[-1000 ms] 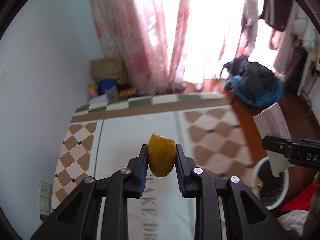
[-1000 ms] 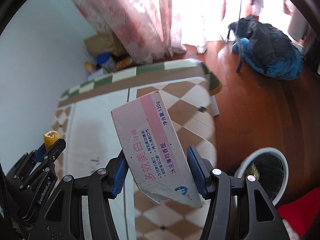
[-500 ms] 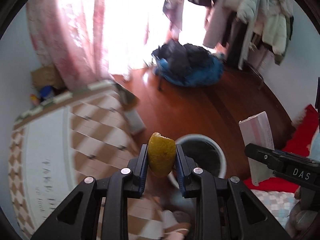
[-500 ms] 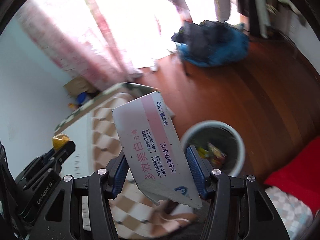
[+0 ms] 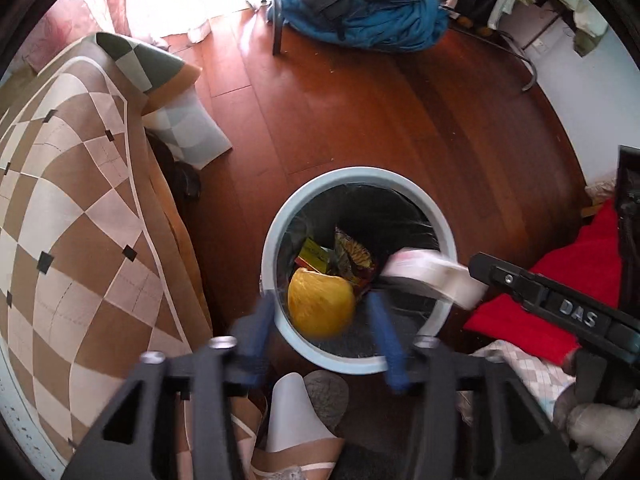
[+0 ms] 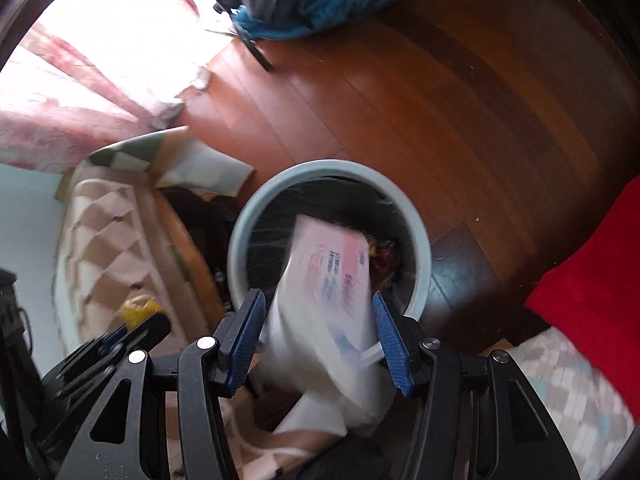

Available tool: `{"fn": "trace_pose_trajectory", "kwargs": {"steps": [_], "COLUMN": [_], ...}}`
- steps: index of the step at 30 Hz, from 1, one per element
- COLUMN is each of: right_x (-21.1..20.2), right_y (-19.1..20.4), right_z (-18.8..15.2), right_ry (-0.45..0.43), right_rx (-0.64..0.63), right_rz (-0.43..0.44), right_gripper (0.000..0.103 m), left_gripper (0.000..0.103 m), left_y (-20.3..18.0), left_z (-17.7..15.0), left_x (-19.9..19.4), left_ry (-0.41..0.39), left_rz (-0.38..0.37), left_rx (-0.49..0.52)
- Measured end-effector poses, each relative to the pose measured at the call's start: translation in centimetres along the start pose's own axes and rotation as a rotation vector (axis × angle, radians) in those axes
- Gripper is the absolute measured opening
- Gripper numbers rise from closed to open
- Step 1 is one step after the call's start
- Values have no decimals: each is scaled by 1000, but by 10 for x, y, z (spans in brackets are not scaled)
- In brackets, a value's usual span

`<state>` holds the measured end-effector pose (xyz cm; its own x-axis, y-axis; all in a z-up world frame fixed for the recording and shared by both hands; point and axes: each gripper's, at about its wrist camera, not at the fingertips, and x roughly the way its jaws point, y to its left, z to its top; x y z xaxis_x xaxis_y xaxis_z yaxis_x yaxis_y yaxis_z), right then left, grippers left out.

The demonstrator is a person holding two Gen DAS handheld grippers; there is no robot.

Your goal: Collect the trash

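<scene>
Jaws of the left gripper (image 5: 324, 328) are opening, and the yellow peel (image 5: 321, 304) sits between the blue pads touching neither, over the near inside of the bin (image 5: 276, 236). Its long axis cannot be told through the blur. The right gripper (image 6: 318, 332) has its pads at the sides of a pink-and-white carton (image 6: 332, 280), long axis pointing away and down into the bin; motion blur hides whether they press on it. Inside the black-lined bin lie coloured wrappers (image 5: 352, 256). Around it: wooden floor (image 5: 360, 100), checked cloth (image 5: 72, 200).
</scene>
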<state>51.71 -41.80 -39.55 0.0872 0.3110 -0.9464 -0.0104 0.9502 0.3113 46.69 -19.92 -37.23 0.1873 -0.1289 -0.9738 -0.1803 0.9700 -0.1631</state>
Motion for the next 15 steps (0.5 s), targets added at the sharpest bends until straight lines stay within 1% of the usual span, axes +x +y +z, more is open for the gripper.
{"fn": "trace_pose_trajectory", "kwargs": {"steps": [2,4,5,6,7,8,10,13,15], "right_x": [12,17,17,16,14,10,3,-13,-28], "right_y": [-3,-6,-6,-5,-7,-7,-7,-9,-8], "right_z": [9,13,13,13,11,7,0,-14,-25], "right_ry": [11,12,7,4,2,4,11,11,5], "right_rx": [-10,-13,-14,-18,-23,-29,-39,-39,-39], "right_rz": [-33,-59,-77,-91,-100,-109,-132,-160,-155], "right_gripper": [59,72,76,84,90,92,102,103,103], "left_gripper": [78,81,92,101,102,102,102,102,102], "left_y": [3,3,3,3,3,3,3,5,6], "left_z": [1,-3,-6,-7,-9,-11,-15,-22,-27], "left_x": [1,1,-1,-2,-5,-9,-17,-32,-46], "left_ry": [0,5,6,3,-1,-5,-16,-35,-54], "left_rz": [9,34,49,54,63,77,105,124,131], "left_rx": [-8,-6,-3,-2,2,5,13,16,17]}}
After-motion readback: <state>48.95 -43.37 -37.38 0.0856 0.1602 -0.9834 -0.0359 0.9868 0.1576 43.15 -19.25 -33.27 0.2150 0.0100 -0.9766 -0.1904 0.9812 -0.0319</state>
